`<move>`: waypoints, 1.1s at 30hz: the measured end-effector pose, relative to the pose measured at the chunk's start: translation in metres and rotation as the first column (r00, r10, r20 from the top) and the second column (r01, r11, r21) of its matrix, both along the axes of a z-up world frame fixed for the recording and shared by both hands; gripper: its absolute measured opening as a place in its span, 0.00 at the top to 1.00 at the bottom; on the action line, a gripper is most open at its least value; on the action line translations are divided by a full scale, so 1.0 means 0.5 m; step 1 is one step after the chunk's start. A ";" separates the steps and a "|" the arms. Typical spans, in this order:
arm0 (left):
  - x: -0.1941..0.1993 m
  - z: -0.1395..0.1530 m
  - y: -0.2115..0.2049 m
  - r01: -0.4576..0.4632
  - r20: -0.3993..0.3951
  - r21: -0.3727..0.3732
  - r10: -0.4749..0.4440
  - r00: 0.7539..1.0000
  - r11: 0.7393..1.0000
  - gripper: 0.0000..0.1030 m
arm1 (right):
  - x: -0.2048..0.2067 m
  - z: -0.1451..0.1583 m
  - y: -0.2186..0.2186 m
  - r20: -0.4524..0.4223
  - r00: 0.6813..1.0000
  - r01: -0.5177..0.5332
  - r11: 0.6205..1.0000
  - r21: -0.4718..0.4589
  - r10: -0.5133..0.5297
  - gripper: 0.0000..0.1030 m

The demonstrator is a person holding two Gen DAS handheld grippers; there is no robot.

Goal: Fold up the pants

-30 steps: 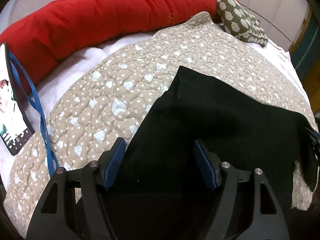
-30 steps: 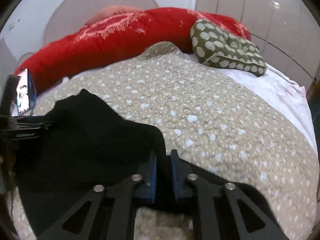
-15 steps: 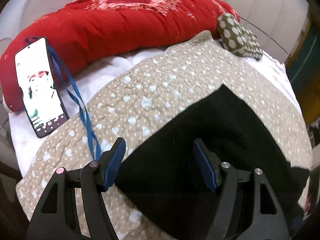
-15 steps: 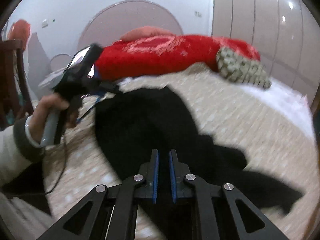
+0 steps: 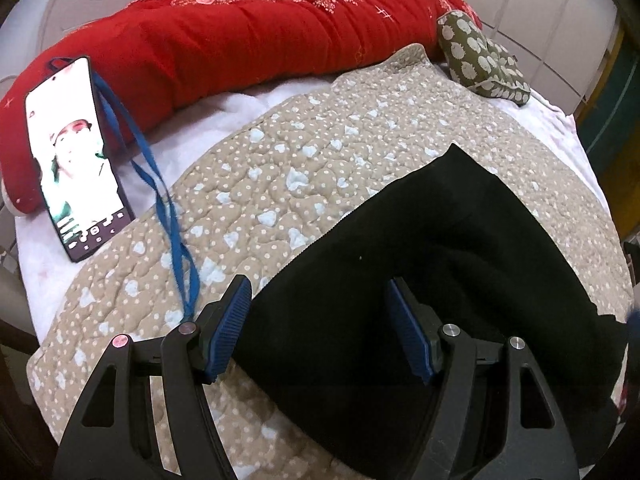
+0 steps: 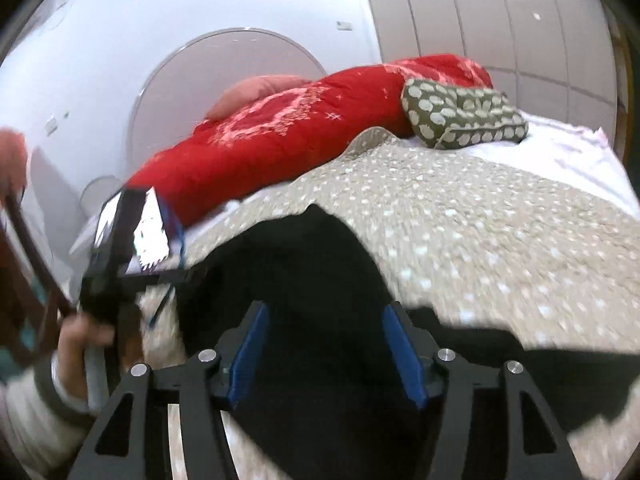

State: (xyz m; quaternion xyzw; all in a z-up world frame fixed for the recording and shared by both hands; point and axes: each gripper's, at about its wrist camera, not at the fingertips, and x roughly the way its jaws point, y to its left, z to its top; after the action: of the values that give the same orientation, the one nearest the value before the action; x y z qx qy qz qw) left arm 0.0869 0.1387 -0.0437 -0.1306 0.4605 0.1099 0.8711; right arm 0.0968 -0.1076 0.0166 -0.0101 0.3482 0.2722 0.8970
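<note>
**Both grippers spread over black pants on the quilt**

Left gripper (image 5: pixel 318 328) hangs with its blue-padded jaws wide apart, nothing between them, above the near edge of the black pants (image 5: pixel 420 264). Right gripper (image 6: pixel 326 354) is spread the same way, holding nothing, with the dark cloth (image 6: pixel 296 264) filling the gap in front of it; that view is blurred.

From the left wrist, the pants lie in a folded heap from 6 o'clock up toward 2 o'clock on a beige quilt (image 5: pixel 280 168) dotted with pale hearts. One corner of the cloth points toward 1 o'clock. A phone (image 5: pixel 76 156) with a lit screen leans at 9 o'clock against a red duvet (image 5: pixel 256 28) that runs across 12 o'clock, and its blue lanyard (image 5: pixel 160 196) trails down over the quilt toward the left pad. A green patterned pillow (image 5: pixel 482 60) sits at 1 o'clock, just beside the duvet's end.

From the right wrist, the person's left hand (image 6: pixel 86 336) shows at 8 o'clock, gripping the other tool's handle.
</note>
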 end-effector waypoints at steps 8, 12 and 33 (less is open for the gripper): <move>0.049 -0.021 -0.004 0.013 -0.036 0.001 -0.013 0.999 1.000 0.31 | 0.234 -0.124 0.042 -0.308 0.950 0.050 0.998 -0.027 -0.056 0.58; 0.080 -0.032 -0.011 0.022 -0.046 0.007 -0.022 0.999 1.000 0.31 | 0.218 -0.107 0.051 -0.238 0.971 0.020 1.000 0.012 -0.016 0.95; -0.094 0.146 0.071 -0.060 0.134 0.029 0.055 0.989 0.998 0.31 | -0.099 -0.156 0.186 -0.185 0.960 -0.210 0.977 0.021 0.210 0.87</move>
State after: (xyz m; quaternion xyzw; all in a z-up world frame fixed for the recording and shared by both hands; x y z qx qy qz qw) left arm 0.0398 0.1741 0.0293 -0.1363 0.3956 0.1336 0.8984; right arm 0.0473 -0.0146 -0.0615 -0.0212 0.4274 0.3658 0.8264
